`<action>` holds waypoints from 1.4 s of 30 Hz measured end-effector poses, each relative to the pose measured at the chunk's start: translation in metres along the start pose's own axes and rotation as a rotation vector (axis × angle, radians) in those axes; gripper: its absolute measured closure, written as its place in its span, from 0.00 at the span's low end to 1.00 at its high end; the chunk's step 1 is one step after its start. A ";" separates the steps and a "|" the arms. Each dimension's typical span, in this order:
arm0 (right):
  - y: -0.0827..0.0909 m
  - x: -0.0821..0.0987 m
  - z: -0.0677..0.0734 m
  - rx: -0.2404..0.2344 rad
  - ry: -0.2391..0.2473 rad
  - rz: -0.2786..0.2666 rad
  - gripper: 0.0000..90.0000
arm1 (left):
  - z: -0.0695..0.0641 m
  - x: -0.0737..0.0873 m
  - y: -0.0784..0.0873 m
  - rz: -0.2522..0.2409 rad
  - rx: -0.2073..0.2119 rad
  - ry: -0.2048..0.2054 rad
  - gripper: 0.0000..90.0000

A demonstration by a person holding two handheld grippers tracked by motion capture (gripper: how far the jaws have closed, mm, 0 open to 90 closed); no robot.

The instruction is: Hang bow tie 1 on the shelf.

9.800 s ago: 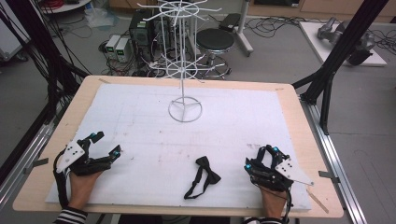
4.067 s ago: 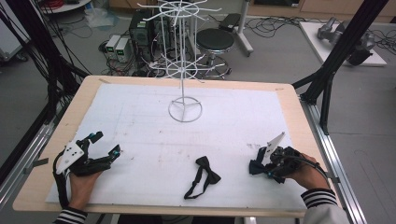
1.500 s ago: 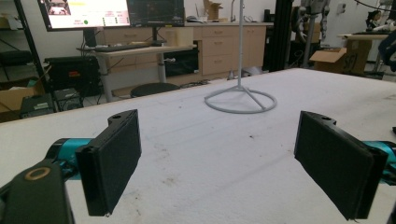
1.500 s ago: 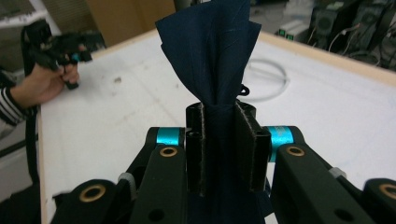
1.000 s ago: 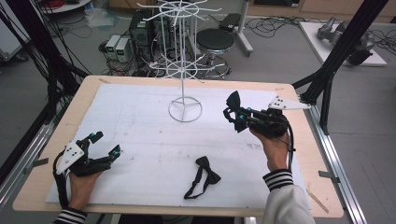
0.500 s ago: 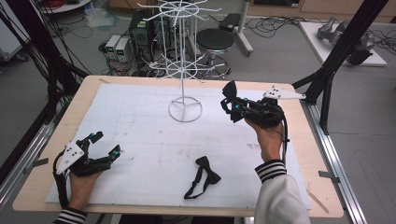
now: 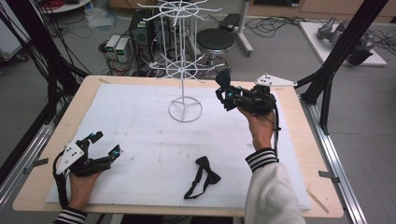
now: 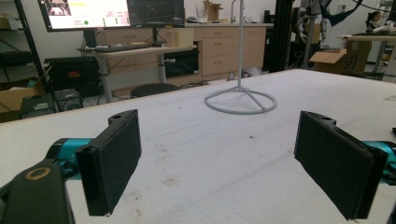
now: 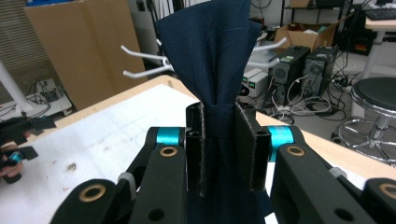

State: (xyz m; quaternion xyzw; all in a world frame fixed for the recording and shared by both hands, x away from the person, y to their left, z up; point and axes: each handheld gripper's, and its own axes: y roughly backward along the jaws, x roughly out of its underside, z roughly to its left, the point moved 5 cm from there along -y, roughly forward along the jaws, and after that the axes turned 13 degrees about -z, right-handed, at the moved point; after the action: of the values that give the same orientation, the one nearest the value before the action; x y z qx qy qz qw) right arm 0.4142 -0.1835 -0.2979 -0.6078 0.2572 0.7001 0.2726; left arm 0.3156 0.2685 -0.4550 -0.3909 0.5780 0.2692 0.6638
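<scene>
A dark navy bow tie (image 9: 210, 56) stands up from between the jaws of my right gripper (image 9: 222, 126), which is shut on its middle. In the high view that gripper (image 7: 224, 91) is lifted above the table's far right, just right of the white wire rack (image 7: 180, 46), and the bow tie (image 7: 223, 78) points at the rack's lower ring of hooks (image 9: 140, 70). A second, black bow tie (image 7: 201, 175) lies flat near the front edge. My left gripper (image 7: 105, 144) rests at the front left, open, nothing between its pads (image 8: 112, 163).
The rack's round base (image 7: 185, 111) sits at the table's far middle, also ahead in the left gripper view (image 8: 240, 100). A white mat (image 7: 140, 126) covers the wooden table. A stool (image 7: 214, 41), computers and cables stand on the floor beyond.
My right gripper rose from the front right of the table and carried the navy bow tie up and left toward the rack. The left gripper and the black bow tie stayed put.
</scene>
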 end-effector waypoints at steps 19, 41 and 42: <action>-0.032 -0.012 0.009 0.022 0.033 -0.004 0.84 | 0.000 0.000 0.001 -0.009 -0.002 0.002 0.17; -0.059 -0.016 0.023 0.014 0.052 0.025 0.83 | 0.001 0.000 0.001 -0.012 -0.001 0.007 0.17; -0.060 -0.015 0.023 0.012 0.050 0.027 0.83 | 0.001 0.000 0.001 -0.011 -0.001 0.007 0.17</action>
State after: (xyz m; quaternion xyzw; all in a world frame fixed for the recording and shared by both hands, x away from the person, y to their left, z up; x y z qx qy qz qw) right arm 0.4407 -0.1254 -0.2816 -0.6199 0.2763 0.6869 0.2601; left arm 0.3150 0.2697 -0.4548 -0.3951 0.5781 0.2644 0.6632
